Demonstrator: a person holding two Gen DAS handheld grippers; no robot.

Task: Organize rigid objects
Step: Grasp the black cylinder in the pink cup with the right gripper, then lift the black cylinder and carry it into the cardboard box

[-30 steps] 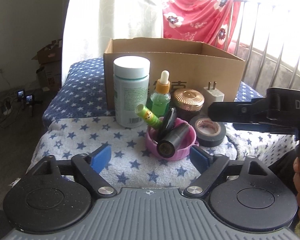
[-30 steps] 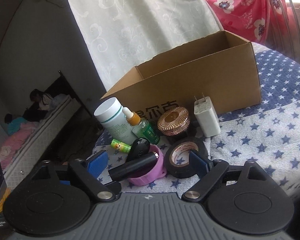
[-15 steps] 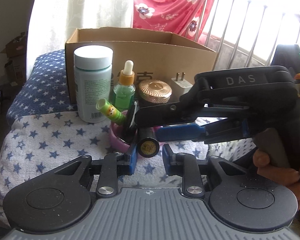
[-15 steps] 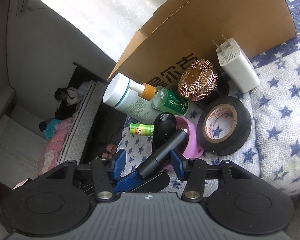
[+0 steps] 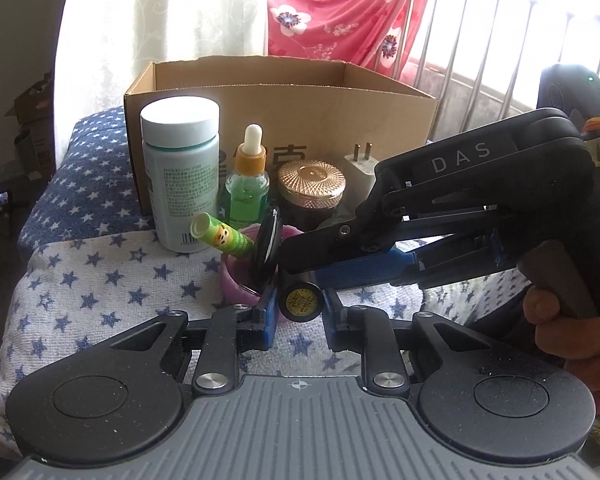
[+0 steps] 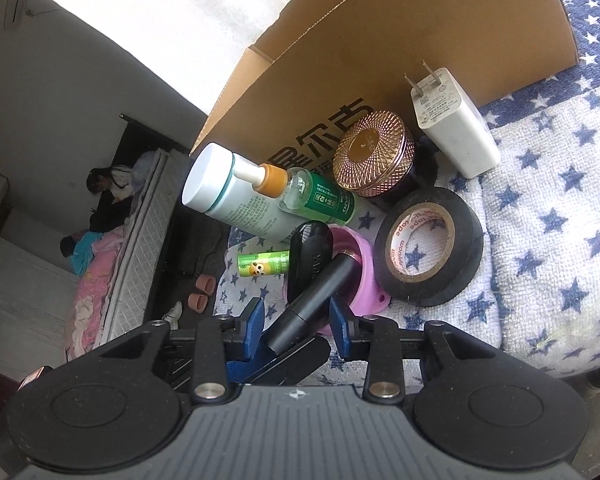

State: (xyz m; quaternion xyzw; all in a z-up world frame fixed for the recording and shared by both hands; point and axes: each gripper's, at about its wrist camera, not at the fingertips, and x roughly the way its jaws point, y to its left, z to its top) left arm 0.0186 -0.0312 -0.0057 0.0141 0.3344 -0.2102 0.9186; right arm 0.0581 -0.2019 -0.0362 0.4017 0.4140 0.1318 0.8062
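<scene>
A black tube (image 5: 302, 300) leans out of a pink cup (image 5: 240, 280) that also holds a green lip balm (image 5: 224, 238) and a black oval case (image 5: 268, 248). My left gripper (image 5: 300, 314) is closing, and its pads touch the tube's lower end on both sides. My right gripper (image 5: 300, 268) reaches in from the right, rolled on its side. In the right wrist view the right gripper (image 6: 298, 312) is closing around the tube (image 6: 320, 292). A gap still shows beside its left pad. The cardboard box (image 5: 280, 120) stands open behind.
In front of the box stand a white bottle (image 5: 180, 172), a green dropper bottle (image 5: 246, 192), a gold-lidded jar (image 5: 311, 180) and a white charger (image 6: 452, 128). A black tape roll (image 6: 428, 248) lies right of the cup. A hand (image 5: 560, 320) holds the right gripper. The star-patterned cloth drops off at the left.
Both grippers went from wide open to narrow around the black tube. The right gripper came in from the right, rolled over and now sits across the cup.
</scene>
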